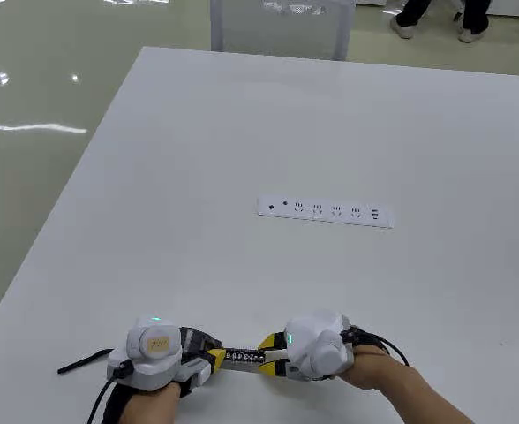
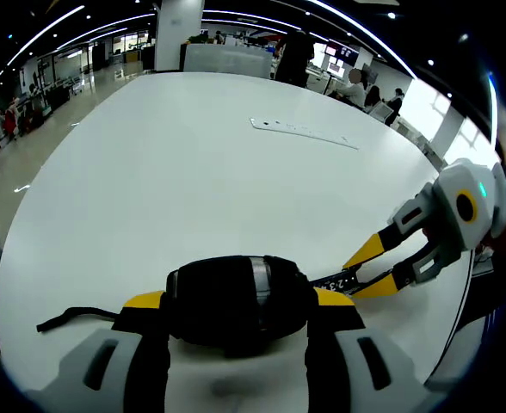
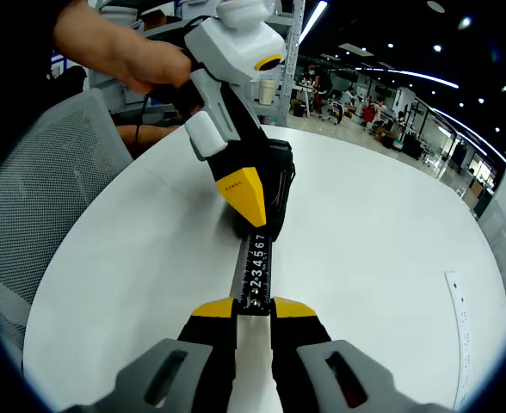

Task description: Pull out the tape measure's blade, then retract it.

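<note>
Head view: the tape measure (image 1: 199,346) sits at the near edge of the white table (image 1: 242,132), between the two tongs. The left tongs (image 2: 240,299) are spread to the width of the black case (image 2: 236,303) and clamp it by its sides. We cannot tell whether the case rests on the table or is held just off it. A short stretch of blade (image 3: 256,271) is out of the case. The right tongs (image 3: 253,307) are almost closed, pinching the free end of the blade between their yellow tips.

Around it: a thin black strap (image 2: 72,317) trails from the case across the table, on the side away from the blade. A white power strip (image 1: 325,211) lies further up the table, well apart from the tape, with bare table top between them. A mesh-backed chair (image 1: 277,26) stands at the far edge. In the right gripper view a hand (image 3: 132,60) grips the left tongs from above.

Axis: the blade runs straight from case to right tongs, left to right along the near table edge, roughly parallel to the power strip. Its printed face is up, the numerals 2 to 7 legible. The case mouth faces the right tongs.
</note>
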`<state>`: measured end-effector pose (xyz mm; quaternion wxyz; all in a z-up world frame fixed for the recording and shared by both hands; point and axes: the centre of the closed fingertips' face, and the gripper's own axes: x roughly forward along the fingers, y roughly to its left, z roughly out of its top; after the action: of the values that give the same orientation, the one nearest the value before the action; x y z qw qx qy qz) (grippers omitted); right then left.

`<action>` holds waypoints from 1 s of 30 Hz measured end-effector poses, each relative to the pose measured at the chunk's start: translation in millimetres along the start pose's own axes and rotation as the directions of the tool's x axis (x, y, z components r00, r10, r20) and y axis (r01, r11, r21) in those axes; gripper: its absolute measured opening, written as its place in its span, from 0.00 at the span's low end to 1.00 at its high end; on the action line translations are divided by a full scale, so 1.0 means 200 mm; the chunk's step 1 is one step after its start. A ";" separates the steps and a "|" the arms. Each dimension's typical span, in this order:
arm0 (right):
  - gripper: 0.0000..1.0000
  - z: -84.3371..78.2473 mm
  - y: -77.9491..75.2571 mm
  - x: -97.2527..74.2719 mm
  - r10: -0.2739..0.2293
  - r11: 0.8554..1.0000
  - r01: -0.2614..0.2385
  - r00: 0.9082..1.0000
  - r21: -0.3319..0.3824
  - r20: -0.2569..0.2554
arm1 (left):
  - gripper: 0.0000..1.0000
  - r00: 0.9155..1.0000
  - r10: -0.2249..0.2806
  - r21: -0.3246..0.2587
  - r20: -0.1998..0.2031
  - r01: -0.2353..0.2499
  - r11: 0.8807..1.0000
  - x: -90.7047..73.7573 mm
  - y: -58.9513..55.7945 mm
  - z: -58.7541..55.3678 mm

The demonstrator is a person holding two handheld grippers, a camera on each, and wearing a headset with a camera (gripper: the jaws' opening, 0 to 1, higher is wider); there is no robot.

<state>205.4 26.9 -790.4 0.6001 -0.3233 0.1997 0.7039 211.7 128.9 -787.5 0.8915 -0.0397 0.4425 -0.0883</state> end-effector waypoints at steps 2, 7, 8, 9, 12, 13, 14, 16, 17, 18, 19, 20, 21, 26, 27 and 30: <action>0.14 0.00 0.00 0.00 0.000 1.000 0.000 1.000 -0.001 0.000 | 0.60 1.000 -0.001 0.000 0.000 0.001 1.000 0.00 0.00 0.00; 0.14 0.01 0.00 0.01 0.001 1.000 -0.001 1.000 -0.001 0.000 | 0.60 1.000 0.000 -0.001 0.000 0.000 1.000 0.00 0.01 -0.01; 0.14 0.01 0.00 0.01 0.001 1.000 -0.001 1.000 0.000 0.001 | 0.60 1.000 -0.001 0.000 0.000 0.001 1.000 0.00 0.01 -0.01; 0.14 0.01 0.00 0.01 0.001 1.000 -0.001 1.000 0.000 0.002 | 0.60 1.000 -0.002 0.001 0.000 0.002 1.000 0.00 0.01 -0.01; 0.14 0.02 0.00 0.02 0.002 1.000 -0.002 1.000 -0.001 0.003 | 0.60 1.000 -0.002 0.001 0.000 0.002 1.000 -0.01 0.00 0.00; 0.14 0.02 0.00 0.02 0.002 1.000 -0.002 1.000 -0.001 0.003 | 0.60 1.000 -0.003 0.003 -0.001 0.003 1.000 0.00 0.00 0.00; 0.14 0.02 0.00 0.03 0.003 1.000 -0.003 1.000 -0.001 0.004 | 0.60 1.000 -0.003 0.004 -0.002 0.003 1.000 0.00 0.00 0.00; 0.14 0.03 0.00 0.03 0.003 1.000 -0.003 1.000 -0.001 0.005 | 0.60 1.000 -0.004 0.003 -0.002 0.004 1.000 -0.01 -0.01 0.00; 0.14 0.03 0.00 0.03 0.003 1.000 -0.003 1.000 -0.001 0.005 | 0.60 1.000 -0.005 0.005 -0.003 0.005 1.000 -0.01 -0.01 0.00; 0.14 0.03 0.00 0.03 0.004 1.000 -0.004 1.000 -0.002 0.006 | 0.60 1.000 -0.005 0.004 -0.002 0.005 1.000 -0.02 -0.01 0.00; 0.14 0.03 0.00 0.03 0.004 1.000 -0.004 1.000 -0.001 0.006 | 0.60 1.000 -0.005 0.004 -0.002 0.005 1.000 -0.02 -0.01 0.01; 0.14 0.03 0.00 0.03 0.004 1.000 -0.004 1.000 -0.002 0.006 | 0.60 1.000 -0.005 0.005 -0.002 0.005 1.000 -0.02 -0.02 0.01; 0.14 0.03 0.00 0.04 0.005 1.000 -0.005 1.000 -0.001 0.006 | 0.60 1.000 -0.006 0.006 -0.002 0.006 1.000 -0.02 -0.02 0.01; 0.14 0.04 0.00 0.05 0.006 1.000 -0.006 1.000 0.000 0.009 | 0.60 1.000 -0.007 0.006 -0.002 0.007 1.000 -0.01 0.00 0.00; 0.14 0.04 0.00 0.05 0.006 1.000 -0.006 1.000 0.000 0.009 | 0.60 1.000 -0.008 0.005 -0.002 0.008 1.000 0.00 0.00 0.00; 0.14 0.05 0.00 0.06 0.008 1.000 -0.008 1.000 0.000 0.010 | 0.60 1.000 -0.007 0.004 -0.002 0.007 1.000 0.01 0.02 0.00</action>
<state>203.3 42.3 -791.6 0.5983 -0.3189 0.1978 0.7080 213.1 131.6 -790.3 0.8910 -0.0395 0.4428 -0.0924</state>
